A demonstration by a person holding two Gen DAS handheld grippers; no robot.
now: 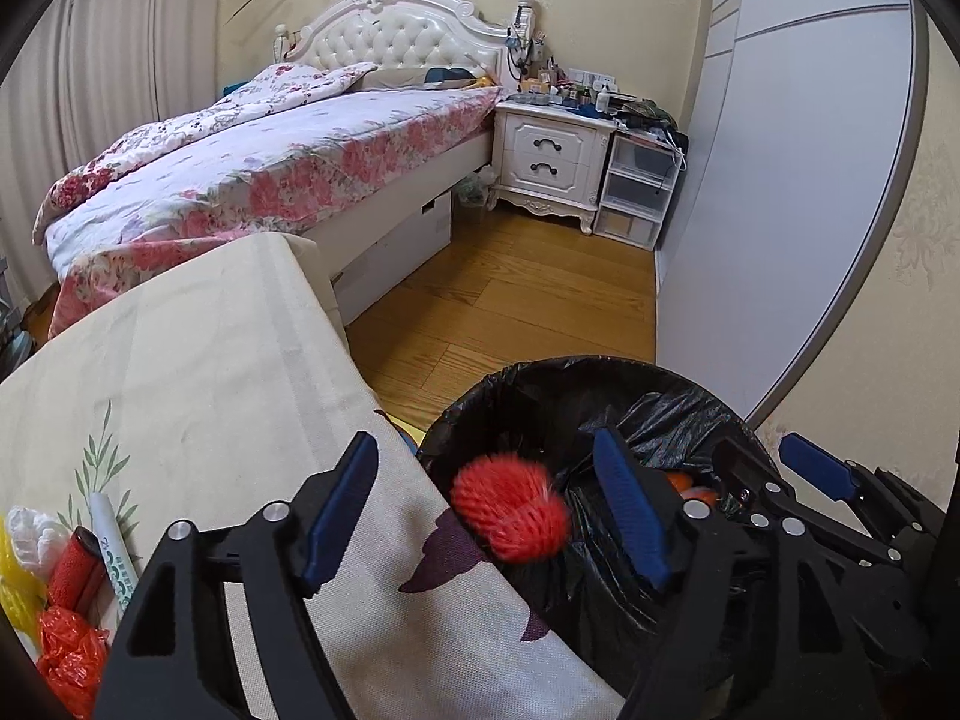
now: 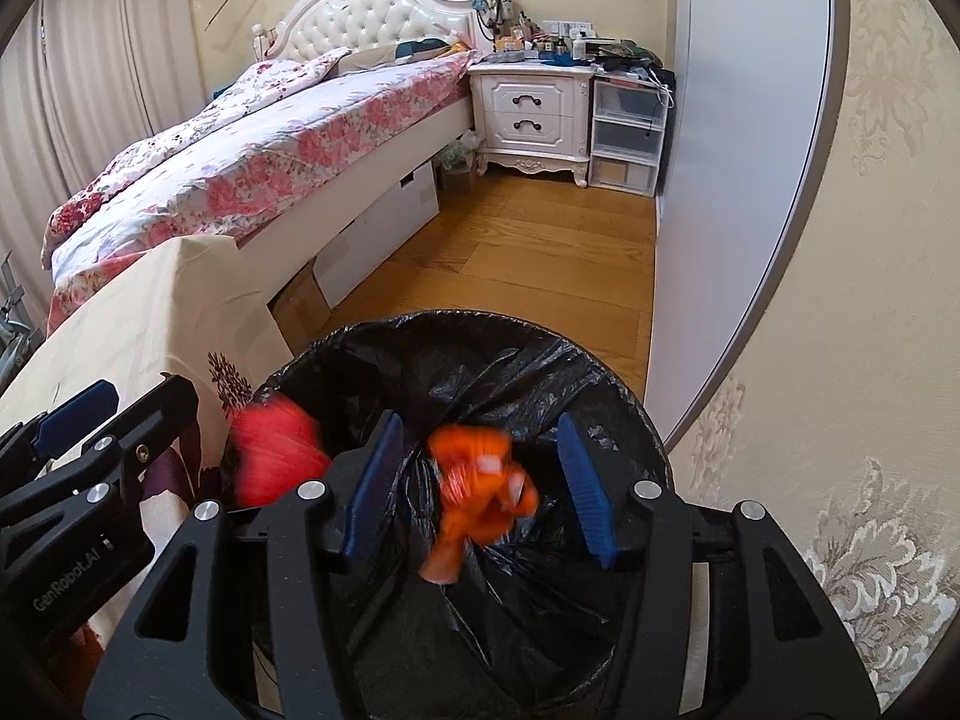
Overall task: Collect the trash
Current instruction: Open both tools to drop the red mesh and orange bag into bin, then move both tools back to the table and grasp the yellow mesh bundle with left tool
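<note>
Over the bin (image 2: pixel 606 384), orange wrapper (image 2: pixel 480 492) hangs lengthwise down.

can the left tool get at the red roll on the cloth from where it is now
Probably yes. The left tool is open with nothing gripped, and the red roll lies exposed on the cloth to its left, crowded only by a white tube and orange wrapper.

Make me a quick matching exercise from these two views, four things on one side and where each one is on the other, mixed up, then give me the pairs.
Things:
1. red foam net
2. orange wrapper
3. white marker
4. nightstand

Places:
A. beside the bed's headboard
B. lying on the cloth-covered table
C. between the right gripper's open jaws, over the bin
D. at the bin's rim, between the left gripper's open jaws

Pairs: 1-D, 2-C, 3-B, 4-A
</note>
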